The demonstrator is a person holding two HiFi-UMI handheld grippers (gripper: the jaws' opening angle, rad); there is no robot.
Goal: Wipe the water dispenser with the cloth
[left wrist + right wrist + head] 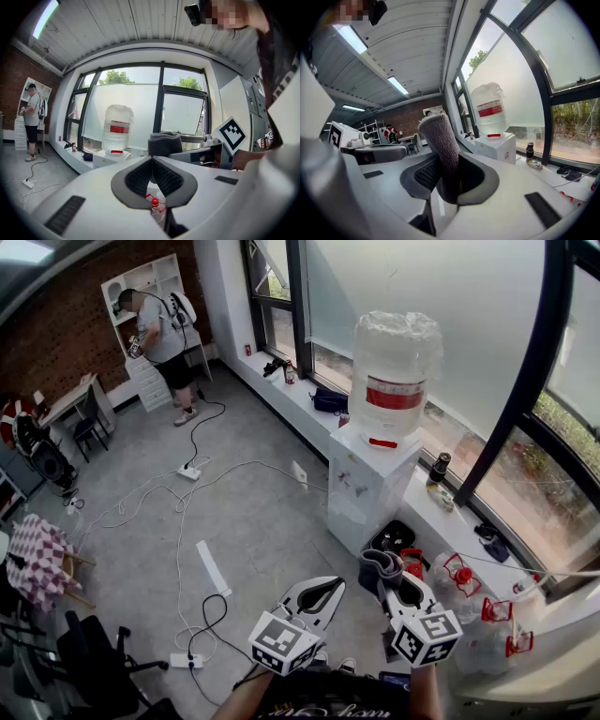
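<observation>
Head view shows the white water dispenser (367,491) standing against the window ledge, ahead of both grippers and well apart from them, with its large clear water bottle (395,367) seated upside down on top. Nearer the person, the left gripper (319,594) and right gripper (401,592) are held side by side, both pointing toward the dispenser. In the right gripper view the right gripper (447,174) has its jaws closed on a thick grey cloth (440,140), which stands up out of the jaws as a folded roll; the dispenser (499,146) lies beyond it, a little to the right of the jaw line. In the left gripper view the left gripper (151,162) has its jaws pressed together with nothing between them, and the dispenser (108,158) sits ahead and to the left. As for progress, the cloth (380,570) is in hand but touches no part of the dispenser, so I judge that wiping has not begun. The approach and the whole wipe of cabinet and top are left to do.
</observation>
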